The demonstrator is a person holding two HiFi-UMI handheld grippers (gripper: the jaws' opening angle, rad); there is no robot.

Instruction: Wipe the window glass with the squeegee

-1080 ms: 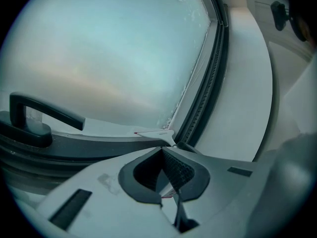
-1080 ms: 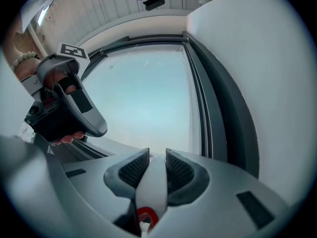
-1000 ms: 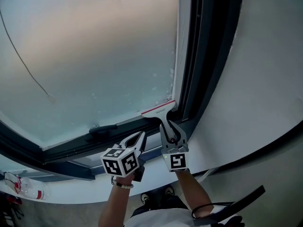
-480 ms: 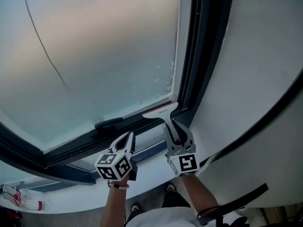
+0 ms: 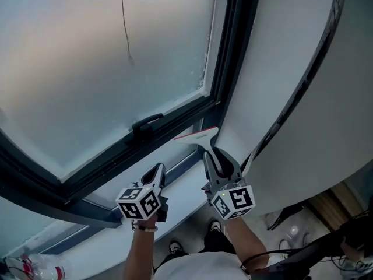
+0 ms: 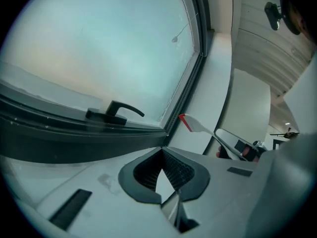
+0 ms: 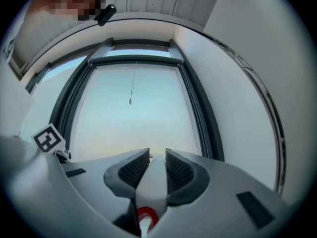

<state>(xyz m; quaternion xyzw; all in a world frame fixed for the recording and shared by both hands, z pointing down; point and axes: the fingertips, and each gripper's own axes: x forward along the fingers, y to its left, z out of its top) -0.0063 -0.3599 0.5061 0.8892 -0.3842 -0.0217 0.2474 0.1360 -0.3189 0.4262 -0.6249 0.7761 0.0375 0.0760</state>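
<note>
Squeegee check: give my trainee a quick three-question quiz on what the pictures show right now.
1. Fill in: the left claw is shut and holds ____.
2. The squeegee is gripped by: A) the left claw, B) the right claw, C) neither.
3. True or false: the squeegee's blade is pressed against the glass.

Key: 1 nothing; 2 B; 3 false, it is below the frame, off the glass.

The squeegee (image 5: 198, 137) has come off the glass (image 5: 87, 57).

Left gripper (image 5: 159, 168) and right gripper (image 5: 208, 156) are grey, black-padded.
</note>
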